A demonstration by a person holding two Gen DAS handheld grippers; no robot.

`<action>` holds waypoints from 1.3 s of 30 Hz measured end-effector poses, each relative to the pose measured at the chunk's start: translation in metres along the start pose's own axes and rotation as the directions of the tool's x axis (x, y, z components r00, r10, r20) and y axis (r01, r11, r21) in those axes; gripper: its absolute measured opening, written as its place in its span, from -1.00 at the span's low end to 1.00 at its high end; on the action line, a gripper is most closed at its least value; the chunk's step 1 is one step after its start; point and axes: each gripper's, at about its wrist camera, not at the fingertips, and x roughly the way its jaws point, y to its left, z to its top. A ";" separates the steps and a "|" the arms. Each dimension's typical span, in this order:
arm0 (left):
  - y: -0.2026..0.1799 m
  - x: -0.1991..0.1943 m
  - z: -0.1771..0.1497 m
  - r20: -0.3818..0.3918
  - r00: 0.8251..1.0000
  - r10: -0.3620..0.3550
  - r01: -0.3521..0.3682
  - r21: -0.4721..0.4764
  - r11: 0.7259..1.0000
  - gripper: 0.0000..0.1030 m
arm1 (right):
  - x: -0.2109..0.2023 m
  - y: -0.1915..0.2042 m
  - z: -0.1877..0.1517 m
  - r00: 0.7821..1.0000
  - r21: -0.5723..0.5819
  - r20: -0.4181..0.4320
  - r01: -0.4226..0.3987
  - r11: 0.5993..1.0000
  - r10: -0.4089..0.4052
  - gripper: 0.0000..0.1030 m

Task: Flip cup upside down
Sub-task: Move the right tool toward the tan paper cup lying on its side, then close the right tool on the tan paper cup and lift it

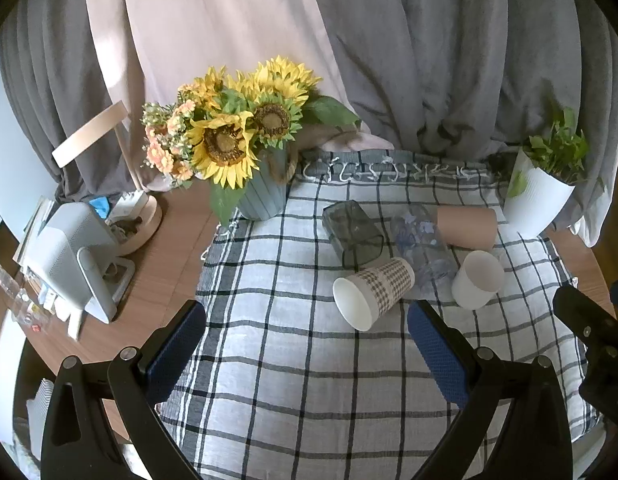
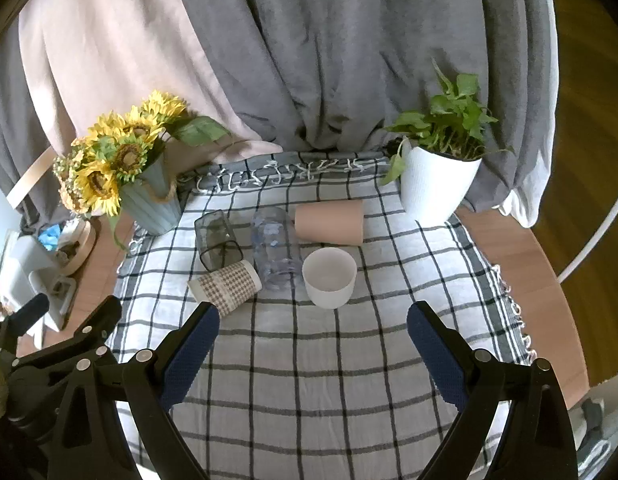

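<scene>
Several cups sit on a checked cloth (image 2: 309, 360). A white cup (image 2: 330, 276) stands upright, mouth up; it also shows in the left wrist view (image 1: 477, 280). A houndstooth paper cup (image 1: 373, 294) (image 2: 225, 285) lies on its side. A dark square glass (image 1: 352, 235) (image 2: 217, 240), a clear plastic cup (image 1: 423, 250) (image 2: 275, 248) and a tan cup (image 1: 467, 227) (image 2: 330, 222) also lie on their sides. My left gripper (image 1: 307, 328) and my right gripper (image 2: 313, 332) are both open and empty, hovering just short of the cups.
A sunflower vase (image 1: 261, 192) (image 2: 151, 200) stands at the cloth's back left. A white pot with a green plant (image 1: 539, 196) (image 2: 437, 184) stands at the back right. A white device (image 1: 75, 264) and clutter sit on the wooden table at left. Grey curtains hang behind.
</scene>
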 end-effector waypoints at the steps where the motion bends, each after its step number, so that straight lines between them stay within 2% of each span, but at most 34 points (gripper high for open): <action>1: 0.000 0.002 0.001 -0.006 1.000 -0.004 0.004 -0.003 1.000 1.00 | 0.002 0.000 0.002 1.000 -0.001 -0.003 -0.007 1.000 0.007 0.85; 5: -0.004 0.009 0.007 -0.014 1.000 -0.009 0.009 -0.006 1.000 1.00 | 0.014 -0.001 0.012 0.998 -0.005 -0.033 -0.061 0.998 0.061 0.85; 12: -0.014 0.035 0.026 -0.051 0.999 -0.013 0.012 -0.022 1.000 1.00 | 0.048 0.001 0.036 0.990 -0.018 -0.098 -0.103 0.995 0.101 0.85; 17: -0.025 0.060 0.046 -0.073 0.997 0.003 -0.008 -0.063 0.998 1.00 | 0.075 0.003 0.062 0.984 -0.079 -0.149 -0.110 0.991 0.098 0.85; 21: -0.036 0.084 0.064 -0.090 0.995 0.039 -0.048 -0.105 0.993 1.00 | 0.104 0.008 0.092 0.973 -0.189 -0.227 -0.092 0.978 0.047 0.85; 26: -0.050 0.114 0.077 -0.138 0.986 0.096 -0.116 -0.146 0.983 0.99 | 0.148 0.014 0.125 0.931 -0.338 -0.365 -0.113 0.935 -0.019 0.85; 33: -0.073 0.154 0.083 -0.249 0.948 0.199 -0.233 -0.116 0.965 0.99 | 0.207 0.025 0.143 0.861 -0.521 -0.497 -0.194 0.831 -0.111 0.84; 34: -0.076 0.157 0.084 -0.253 0.942 0.222 -0.258 -0.116 0.959 0.99 | 0.218 0.028 0.143 0.836 -0.557 -0.533 -0.233 0.797 -0.128 0.84; 36: -0.078 0.160 0.087 -0.254 0.936 0.242 -0.282 -0.133 0.950 0.99 | 0.233 0.029 0.143 0.791 -0.581 -0.594 -0.298 0.758 -0.145 0.84; 38: -0.080 0.161 0.089 -0.249 0.940 0.233 -0.280 -0.174 0.944 0.99 | 0.245 0.030 0.144 0.759 -0.609 -0.626 -0.331 0.721 -0.180 0.84; 39: -0.080 0.162 0.090 -0.259 0.935 0.241 -0.295 -0.194 0.936 0.99 | 0.251 0.030 0.145 0.749 -0.619 -0.634 -0.342 0.707 -0.194 0.84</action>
